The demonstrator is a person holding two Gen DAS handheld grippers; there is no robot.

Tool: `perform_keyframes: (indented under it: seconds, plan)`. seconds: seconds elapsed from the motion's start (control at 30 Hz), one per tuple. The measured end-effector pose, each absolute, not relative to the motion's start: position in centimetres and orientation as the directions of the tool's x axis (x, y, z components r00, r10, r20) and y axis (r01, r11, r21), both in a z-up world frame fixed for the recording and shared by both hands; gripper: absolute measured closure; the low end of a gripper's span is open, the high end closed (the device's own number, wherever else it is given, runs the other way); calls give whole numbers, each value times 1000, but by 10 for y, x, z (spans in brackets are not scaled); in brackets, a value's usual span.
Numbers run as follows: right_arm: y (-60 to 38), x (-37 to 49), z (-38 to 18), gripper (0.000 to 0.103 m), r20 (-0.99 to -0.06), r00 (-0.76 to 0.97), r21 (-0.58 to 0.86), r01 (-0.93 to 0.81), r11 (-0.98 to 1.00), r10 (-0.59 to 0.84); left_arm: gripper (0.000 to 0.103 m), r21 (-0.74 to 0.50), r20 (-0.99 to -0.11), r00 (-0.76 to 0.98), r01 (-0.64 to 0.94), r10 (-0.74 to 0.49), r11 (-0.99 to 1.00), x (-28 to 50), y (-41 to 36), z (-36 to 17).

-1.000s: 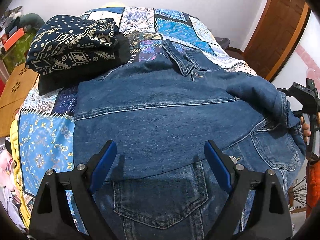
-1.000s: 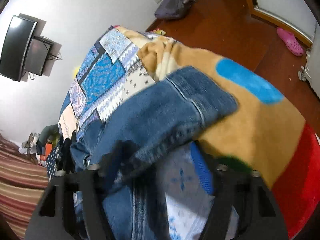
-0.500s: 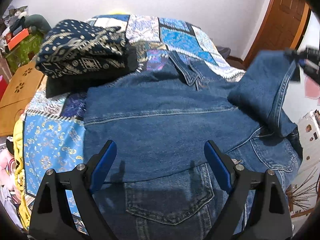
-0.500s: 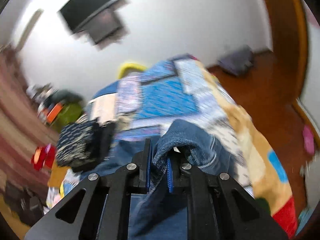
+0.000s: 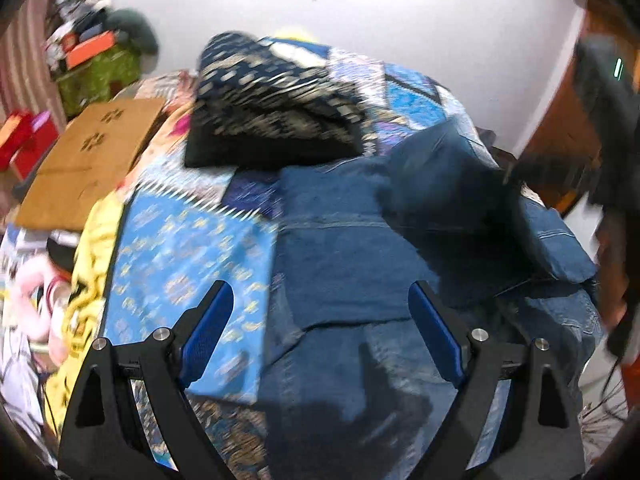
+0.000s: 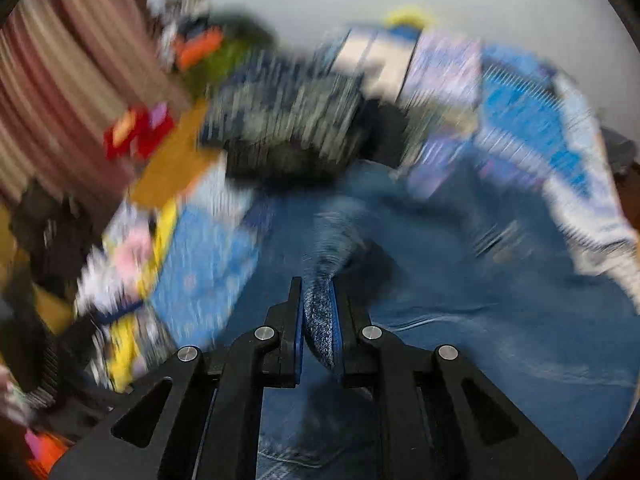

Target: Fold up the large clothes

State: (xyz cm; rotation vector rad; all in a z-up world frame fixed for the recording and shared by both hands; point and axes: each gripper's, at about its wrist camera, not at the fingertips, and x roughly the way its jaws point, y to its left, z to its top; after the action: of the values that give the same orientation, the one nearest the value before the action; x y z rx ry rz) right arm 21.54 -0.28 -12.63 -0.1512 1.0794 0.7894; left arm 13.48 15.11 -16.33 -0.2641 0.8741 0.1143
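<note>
Since half a second ago, the sleeve (image 6: 326, 256) pinched in the right hand-held gripper (image 6: 318, 312) is being carried across over the back of the jacket, and both views are blurring with motion.

Largest in view, the bed (image 5: 188, 264) is lying under a blue patchwork quilt, with a yellow blanket (image 5: 96, 248) hanging at its left edge. The denim jacket (image 5: 352, 264) is lying spread on the quilt, reaching to the near edge of the bed. Beyond it, a folded pile of dark patterned clothes (image 5: 276, 108) is sitting on the quilt, touching or just beside the jacket's far edge; blur is hiding which. A brown cardboard box (image 5: 88, 160) is standing beside the bed on the left.

The left hand-held gripper (image 5: 320, 320) is hovering over the jacket's near part with its jaws spread wide and holding nothing. The right one is closing its jaws tightly on a fold of the denim sleeve, which is rising from between the blue pads (image 6: 298, 332) above the jacket.
</note>
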Motion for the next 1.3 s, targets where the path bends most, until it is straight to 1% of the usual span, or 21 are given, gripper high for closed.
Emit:
perform_keyframes:
  seconds: [0.03, 0.07, 0.17, 0.2, 0.23, 0.27, 0.3, 0.37, 0.47, 0.57, 0.67, 0.7, 0.8, 0.87, 0.93, 1.0, 1.03, 1.07, 1.1, 1.2, 1.3]
  plan:
    - [6, 210, -143, 92, -857, 197, 244, -657, 713, 475, 14, -187, -774, 634, -217, -8, 958, 132, 155, -166]
    - [13, 205, -159, 88, -880, 158, 237, -672, 702, 449, 14, -194, -779, 626, -231, -6, 953, 128, 160, -170]
    - [25, 194, -180, 85, -929, 105, 184, -699, 691, 354, 14, -208, -793, 610, -264, -4, 942, 119, 173, -178]
    - [27, 189, -183, 78, -938, 102, 159, -724, 672, 331, 14, -216, -796, 605, -273, -7, 938, 118, 176, -181]
    - [25, 185, -180, 74, -937, 101, 153, -743, 651, 335, 14, -223, -799, 602, -277, -12, 935, 118, 177, -183]
    - [23, 184, -177, 63, -936, 95, 157, -748, 644, 339, 14, -236, -802, 597, -281, -23, 930, 118, 178, -185]
    - [18, 184, -173, 56, -933, 86, 172, -746, 644, 349, 14, -249, -804, 593, -281, -36, 927, 121, 178, -187]
    - [4, 186, -160, 53, -918, 80, 214, -725, 654, 389, 14, -280, -806, 587, -269, -73, 921, 127, 174, -191]
    - [-17, 192, -143, 53, -900, 109, 230, -704, 672, 423, 14, -340, -801, 580, -236, -148, 910, 136, 163, -194]
    - [-44, 195, -119, 52, -874, 201, 206, -671, 713, 442, 14, -405, -793, 564, -205, -230, 891, 145, 150, -199]
    - [-81, 200, -99, 46, -848, 314, 153, -626, 764, 427, 15, -464, -775, 554, -177, -302, 868, 156, 138, -201]
    - [-98, 202, -94, 46, -837, 355, 136, -604, 786, 417, 19, -471, -769, 559, -164, -311, 867, 160, 133, -201]
    - [-136, 208, -86, 45, -816, 435, 108, -531, 841, 380, 25, -469, -766, 557, -140, -322, 872, 171, 121, -201]
    - [-166, 214, -85, 45, -808, 475, 111, -459, 882, 349, 26, -487, -771, 540, -160, -337, 858, 183, 119, -208]
    - [-193, 217, -85, 45, -804, 500, 120, -394, 911, 323, 34, -508, -775, 526, -188, -351, 840, 192, 121, -216]
    - [-223, 221, -87, 45, -804, 515, 138, -328, 935, 299, 53, -455, -815, 505, -251, -285, 854, 206, 124, -223]
    - [-237, 222, -87, 45, -804, 523, 144, -291, 946, 284, 59, -443, -821, 500, -259, -274, 858, 213, 125, -224]
    - [-250, 221, -88, 45, -803, 531, 150, -258, 955, 269, 73, -438, -825, 497, -260, -269, 860, 217, 126, -224]
    - [-264, 222, -89, 45, -802, 542, 154, -218, 964, 251, 77, -409, -837, 490, -261, -245, 875, 226, 124, -220]
    - [-294, 226, -89, 45, -804, 550, 175, -143, 974, 225, 83, -341, -827, 530, -205, -189, 918, 239, 118, -194]
    - [-308, 227, -86, 45, -798, 566, 185, -96, 978, 206, 84, -300, -765, 626, -138, -152, 944, 250, 111, -147]
